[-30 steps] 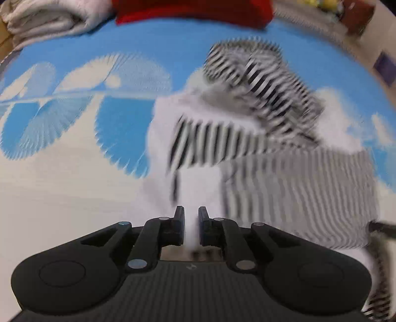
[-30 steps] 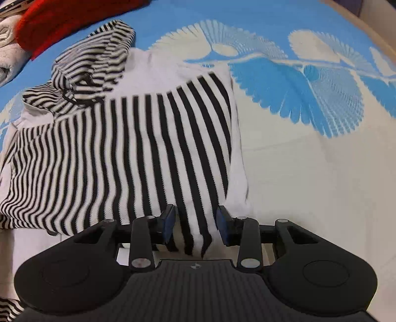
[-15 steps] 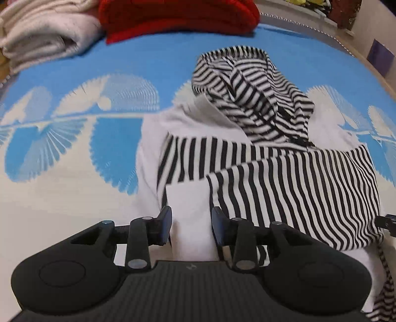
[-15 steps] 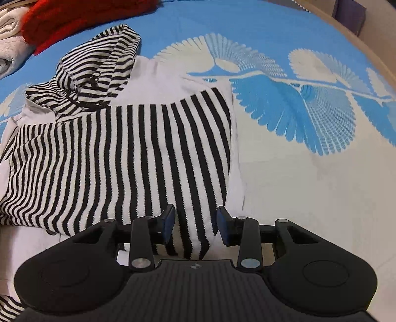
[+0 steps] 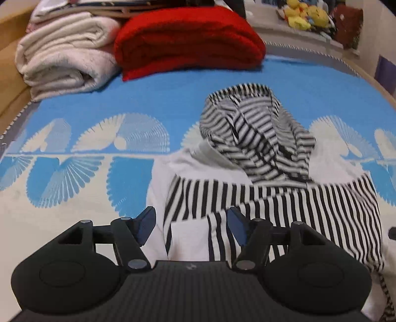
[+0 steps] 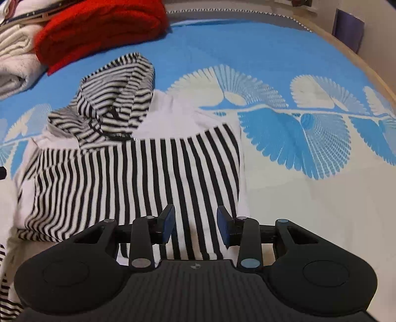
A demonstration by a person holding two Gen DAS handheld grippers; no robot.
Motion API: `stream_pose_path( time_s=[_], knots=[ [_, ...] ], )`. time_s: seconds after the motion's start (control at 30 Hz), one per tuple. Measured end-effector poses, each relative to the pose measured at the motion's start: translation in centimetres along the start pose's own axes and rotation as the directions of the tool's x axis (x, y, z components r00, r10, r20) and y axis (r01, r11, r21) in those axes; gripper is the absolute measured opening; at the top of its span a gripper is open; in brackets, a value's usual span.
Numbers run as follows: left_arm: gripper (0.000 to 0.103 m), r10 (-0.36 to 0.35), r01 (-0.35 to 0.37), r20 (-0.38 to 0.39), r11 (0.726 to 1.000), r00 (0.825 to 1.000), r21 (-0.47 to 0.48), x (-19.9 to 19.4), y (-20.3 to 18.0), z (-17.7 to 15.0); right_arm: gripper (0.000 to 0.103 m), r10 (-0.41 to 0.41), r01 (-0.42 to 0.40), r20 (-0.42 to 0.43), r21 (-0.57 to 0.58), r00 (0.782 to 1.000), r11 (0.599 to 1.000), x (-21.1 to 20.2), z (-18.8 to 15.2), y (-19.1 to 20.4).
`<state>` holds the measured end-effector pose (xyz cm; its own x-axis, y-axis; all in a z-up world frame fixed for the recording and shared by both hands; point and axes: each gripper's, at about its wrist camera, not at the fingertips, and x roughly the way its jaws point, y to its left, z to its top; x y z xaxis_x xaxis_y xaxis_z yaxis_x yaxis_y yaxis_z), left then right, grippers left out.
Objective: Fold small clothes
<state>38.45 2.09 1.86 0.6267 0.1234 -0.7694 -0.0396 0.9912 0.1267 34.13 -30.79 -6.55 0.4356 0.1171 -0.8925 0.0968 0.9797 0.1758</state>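
Compared with the frame a second earlier, the left gripper (image 5: 191,224) has its jaws spread wide; they have just been opening, they were almost together before, and nothing is pinched between them now. The striped hoodie (image 5: 272,198) lies below and beyond them, released, with its sleeves folded across the white body. Both views now stand further back from the garment, so that more of the bed shows. The right gripper (image 6: 195,229) keeps the same half-open gap as before; its jaws hang above the hoodie's (image 6: 138,178) lower striped edge and press on no cloth.

The hoodie lies flat on the blue and white bedspread (image 5: 86,158), its striped hood (image 5: 250,138) pointing toward the far end of the bed. Beyond the hood, well apart from it, a folded red blanket (image 5: 190,39) rests just beside a folded cream blanket (image 5: 64,57), the two touching. Yellow plush toys (image 5: 304,13) sit on a ledge behind the bed. A wooden bed frame (image 6: 351,54) borders the bedspread on the right. Nothing lies between either gripper and the hoodie.
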Motion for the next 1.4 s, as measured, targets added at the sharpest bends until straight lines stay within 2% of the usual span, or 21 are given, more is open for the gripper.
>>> stream_pose_path(
  time_s=[0.07, 0.13, 0.27, 0.43, 0.47, 0.63, 0.77, 0.9, 0.97, 1.03, 1.1, 1.2, 1.3, 1.4],
  knots=[
    [0.074, 0.013, -0.012, 0.050, 1.000, 0.999, -0.023, -0.6, 0.1, 0.2, 0.039, -0.002, 0.002, 0.022, -0.006, 1.000, 1.000, -0.6, 0.4, 0.1],
    [0.084, 0.024, -0.020, 0.099, 0.999, 0.995, -0.039, -1.2, 0.1, 0.5, 0.039, 0.001, 0.000, 0.043, -0.011, 0.999, 1.000, -1.2, 0.7, 0.1],
    [0.087, 0.038, -0.031, 0.188, 0.999, 0.981, -0.039, -2.5, 0.0, 1.1, 0.039, 0.007, -0.005, 0.074, -0.020, 0.997, 1.000, -2.1, 1.3, -0.2],
    [0.087, 0.065, -0.053, 0.259, 0.997, 0.964, -0.052, -4.2, -0.1, 1.9, 0.039, -0.019, 0.022, 0.084, -0.024, 0.996, 0.999, -2.6, 1.7, -1.0],
    [0.088, 0.074, -0.061, 0.271, 0.997, 0.960, -0.055, -4.5, -0.2, 2.2, 0.039, -0.023, 0.025, 0.083, -0.019, 0.996, 1.000, -2.6, 1.7, -1.3],
    [0.088, 0.100, -0.086, 0.254, 0.994, 0.962, -0.067, -3.1, -1.2, 5.4, 0.039, -0.055, 0.057, 0.065, -0.037, 0.996, 0.998, -2.0, 1.7, -1.8],
    [0.088, 0.085, -0.079, 0.223, 0.996, 0.971, -0.035, 0.1, -2.3, 8.8, 0.039, -0.064, 0.066, 0.050, -0.034, 0.997, 0.997, -1.5, 1.7, -2.1],
    [0.087, 0.073, -0.080, 0.198, 0.997, 0.978, 0.025, 5.0, -3.6, 12.1, 0.039, -0.074, 0.075, 0.029, -0.030, 0.997, 0.997, -0.6, 1.6, -2.4],
    [0.083, 0.055, -0.068, 0.192, 0.996, 0.980, 0.063, 8.0, -4.3, 13.5, 0.039, -0.077, 0.077, 0.018, -0.030, 0.997, 0.997, -0.1, 1.5, -2.6],
    [0.069, 0.046, -0.066, 0.180, 0.992, 0.983, 0.105, 11.3, -5.0, 14.8, 0.039, -0.082, 0.082, 0.009, -0.035, 0.997, 0.996, 0.3, 1.4, -2.7],
    [0.063, 0.046, -0.072, 0.173, 0.986, 0.984, 0.149, 14.7, -5.7, 16.0, 0.039, -0.092, 0.092, 0.000, -0.037, 0.996, 0.995, 0.7, 1.4, -3.0],
    [0.063, 0.044, -0.074, 0.160, 0.979, 0.986, 0.188, 20.0, -6.4, 17.8, 0.039, -0.110, 0.110, -0.009, -0.032, 0.994, 0.993, 1.4, 1.4, -3.5],
    [0.063, 0.060, -0.085, 0.151, 0.983, 0.987, 0.164, 24.2, -6.4, 19.6, 0.039, -0.126, 0.125, -0.021, -0.035, 0.992, 0.992, 2.1, 1.4, -3.5],
    [0.063, 0.074, -0.092, 0.103, 0.980, 0.992, 0.178, 28.1, -6.8, 20.7, 0.039, -0.129, 0.127, -0.032, -0.055, 0.991, 0.990, 2.6, 1.3, -3.2]
  ],
)
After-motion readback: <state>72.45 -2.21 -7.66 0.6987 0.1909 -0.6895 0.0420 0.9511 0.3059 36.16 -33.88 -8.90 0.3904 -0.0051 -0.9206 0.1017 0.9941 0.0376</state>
